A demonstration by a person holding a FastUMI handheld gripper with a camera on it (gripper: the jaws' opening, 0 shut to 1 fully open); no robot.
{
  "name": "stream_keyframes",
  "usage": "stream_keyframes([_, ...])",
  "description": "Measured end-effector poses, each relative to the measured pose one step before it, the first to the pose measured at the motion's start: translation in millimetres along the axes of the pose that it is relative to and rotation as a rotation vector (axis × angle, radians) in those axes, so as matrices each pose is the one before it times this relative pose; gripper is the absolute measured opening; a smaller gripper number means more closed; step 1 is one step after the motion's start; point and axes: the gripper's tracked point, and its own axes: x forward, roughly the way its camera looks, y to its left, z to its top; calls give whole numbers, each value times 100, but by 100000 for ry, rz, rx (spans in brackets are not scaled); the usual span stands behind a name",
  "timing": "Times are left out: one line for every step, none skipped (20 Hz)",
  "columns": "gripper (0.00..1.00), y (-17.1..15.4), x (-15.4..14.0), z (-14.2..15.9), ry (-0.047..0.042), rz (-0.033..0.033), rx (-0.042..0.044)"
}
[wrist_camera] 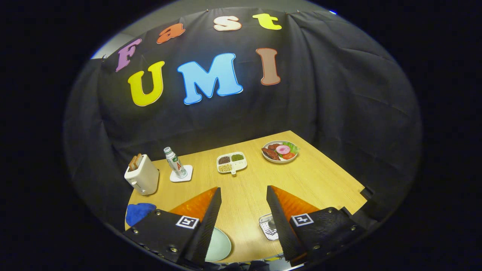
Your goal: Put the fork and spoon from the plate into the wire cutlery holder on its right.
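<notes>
Tabletop (248, 199) of pale wood, seen from high above. Far left: blue cloth (138, 212) at the near edge, just beside the left finger. Beyond it, white toaster (142, 177) with two slices of bread standing in its slots, probably ready to toast. Next right, bottle (175, 162) upright on a square white coaster (182, 174), likely there to spare the wood. Then a divided white dish (231, 162), its three compartments holding dark, green and pale grains, kept apart. Farther right, near the far corner, white plate of food (279, 151): brown meat, pink and red slices, green leaves.

Nearer: tongs (244, 205) released, fingers wide apart, nothing between them, raised well above the wood. Pale green plate (219, 244) half hidden under the left finger; fork and spoon too hidden to make out. Wire cutlery holder (268, 227) to its right, tucked against the right finger, contents unclear. Neither piece grasped yet; task apparently at its start, approach to the pale green plate likely next.
</notes>
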Motion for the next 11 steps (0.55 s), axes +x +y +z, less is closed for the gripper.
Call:
stream_keyframes([75,391,121,-99,325,1040,25])
stream_keyframes([75,293,10,51,-151,580,-592])
stream_keyframes([75,276,110,-121,661,849,-1338])
stream_keyframes([75,302,-129,-51,792,883,-1826])
stream_keyframes([75,378,-80,106,401,1041,-2432])
stream_keyframes([75,255,46,420,-195,833,-2902])
stream_keyframes([75,219,268,239,-311,660,-1927])
stream_keyframes([75,422,144,313,-377,1043,372])
stream_keyframes([75,452,290,153,-168,909,1750])
stream_keyframes([75,359,183,100,178,733,2920])
stream_keyframes([75,98,146,297,-919,452,2184])
